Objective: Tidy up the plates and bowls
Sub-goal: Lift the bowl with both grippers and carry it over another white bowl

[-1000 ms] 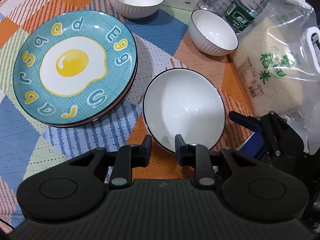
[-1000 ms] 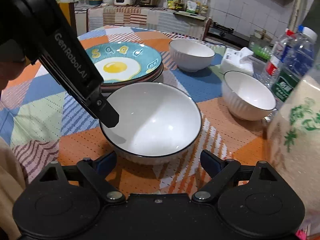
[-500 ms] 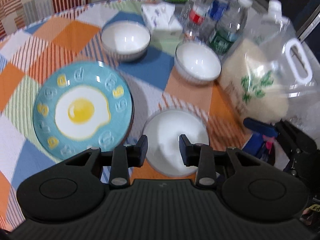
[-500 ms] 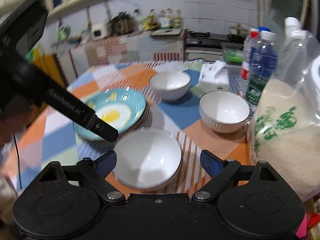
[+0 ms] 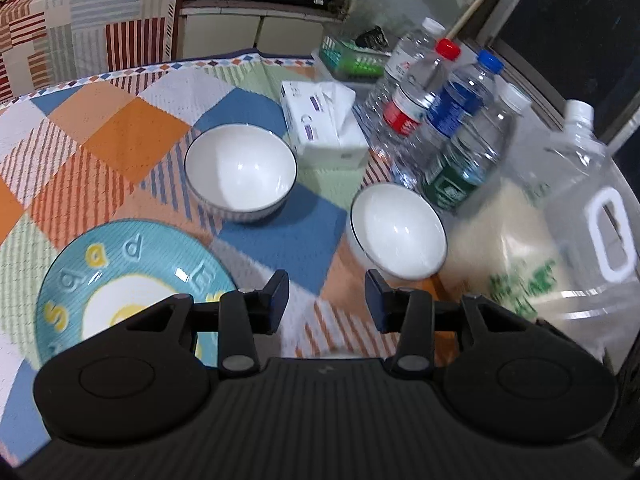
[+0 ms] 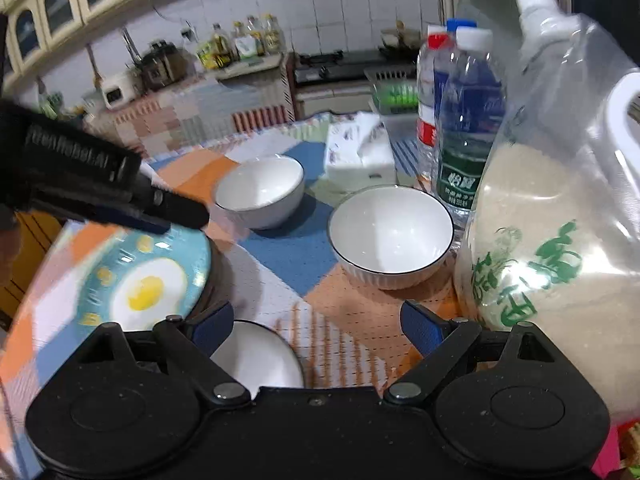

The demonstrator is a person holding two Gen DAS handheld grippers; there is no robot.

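Note:
A blue plate with a fried-egg picture (image 5: 132, 292) lies at the left on top of another plate. Two deep white bowls stand apart on the cloth, one farther back (image 5: 240, 172) and one by the bottles (image 5: 398, 232). In the right wrist view a third, shallower white bowl (image 6: 260, 360) sits just under my right gripper's left finger. My left gripper (image 5: 326, 304) hovers above the cloth, its jaws opening with nothing between them. My right gripper (image 6: 316, 324) is wide open and empty. The left gripper (image 6: 176, 212) reaches in over the egg plate (image 6: 148, 284).
A tissue box (image 5: 324, 128) and several water bottles (image 5: 460, 140) stand behind the bowls. A big clear jug of rice (image 6: 552, 240) crowds the right side. The patchwork tablecloth (image 5: 120, 132) covers the table. A kitchen counter and stove lie beyond.
Both grippers rose and drew back from the shallow bowl, which has dropped low in the right view and out of the left one. The left jaws widened. Both views now take in the far bowls and kitchen.

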